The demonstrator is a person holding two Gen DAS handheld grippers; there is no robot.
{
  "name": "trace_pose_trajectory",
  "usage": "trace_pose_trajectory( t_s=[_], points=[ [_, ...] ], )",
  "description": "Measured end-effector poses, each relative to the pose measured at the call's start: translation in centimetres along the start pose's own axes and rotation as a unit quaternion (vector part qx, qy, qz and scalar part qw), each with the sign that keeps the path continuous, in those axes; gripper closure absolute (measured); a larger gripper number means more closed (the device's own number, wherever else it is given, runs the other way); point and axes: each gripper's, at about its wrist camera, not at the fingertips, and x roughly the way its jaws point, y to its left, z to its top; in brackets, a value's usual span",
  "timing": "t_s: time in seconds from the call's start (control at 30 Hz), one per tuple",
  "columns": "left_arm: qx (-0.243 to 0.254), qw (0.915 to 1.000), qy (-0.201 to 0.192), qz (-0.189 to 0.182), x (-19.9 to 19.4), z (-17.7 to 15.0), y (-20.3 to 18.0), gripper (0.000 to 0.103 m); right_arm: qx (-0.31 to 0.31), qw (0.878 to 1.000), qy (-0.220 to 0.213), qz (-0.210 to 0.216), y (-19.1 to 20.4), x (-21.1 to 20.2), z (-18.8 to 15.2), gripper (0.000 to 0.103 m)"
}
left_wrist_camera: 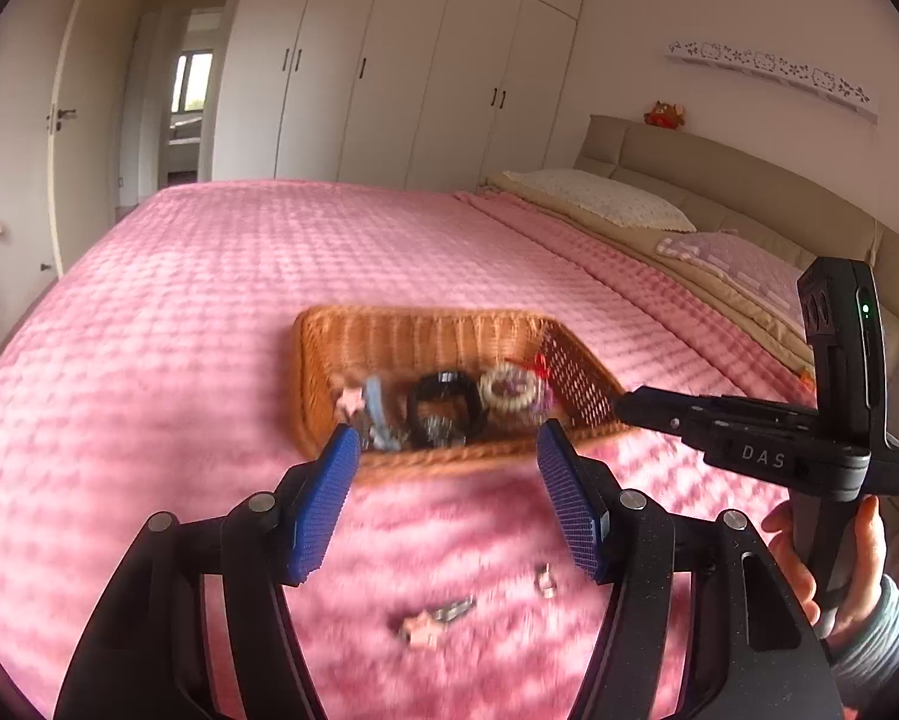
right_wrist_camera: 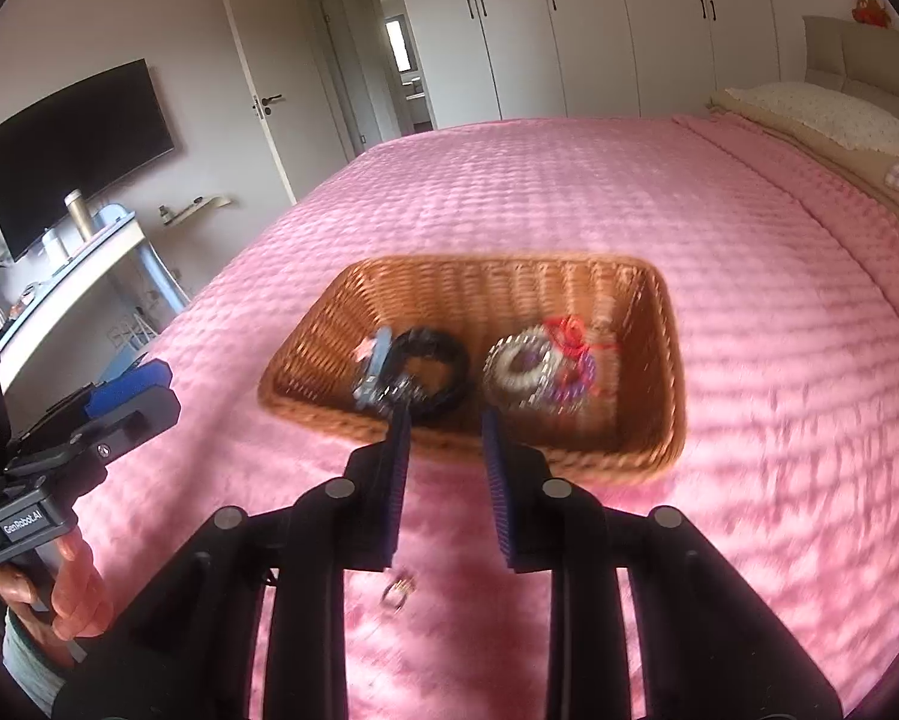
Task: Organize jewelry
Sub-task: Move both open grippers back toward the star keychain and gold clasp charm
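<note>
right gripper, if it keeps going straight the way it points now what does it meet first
Probably the near rim of the wicker basket, or just past it the black bracelet inside. The right gripper has open, empty jaws aimed there; the blurred frame leaves depth uncertain.

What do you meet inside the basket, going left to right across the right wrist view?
Blue clip → black bracelet → white beaded bracelet → purple beaded bracelet, all in the wicker basket.
</note>
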Motion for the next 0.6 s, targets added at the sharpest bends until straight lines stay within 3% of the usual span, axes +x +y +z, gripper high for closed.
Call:
trace_pose_trajectory(
  t_s=[0.07,0.1,0.17,0.33,0.47,0.6],
  points=[
    [-0.005,0.9999,0.013,0.002,-0.4,-1.3,0.5,0.043,0.003,1.000,0.002,-0.007,0.5,-0.3,-1.3,0.051],
    [-0.006,0.9997,0.024,0.004,-0.1,-1.9,0.8,0.043,0.005,1.000,0.001,-0.009,0.6,-0.5,-2.1,0.051],
    [-0.005,0.9987,0.050,0.004,1.1,-3.0,1.4,0.043,0.017,1.000,0.003,0.002,0.6,-0.5,-4.1,0.051],
    [-0.003,0.9939,0.110,-0.004,4.4,-5.3,2.9,0.044,0.019,0.998,0.054,0.000,1.3,1.8,-7.4,0.051],
    [0.011,0.9914,0.130,-0.012,5.5,-6.5,3.4,0.044,0.005,0.996,0.086,0.002,2.4,3.8,-8.7,0.070],
    [0.019,0.9897,0.141,-0.012,6.5,-6.8,3.2,0.045,0.003,0.994,0.107,0.004,2.7,5.3,-9.0,0.073]
  ],
)
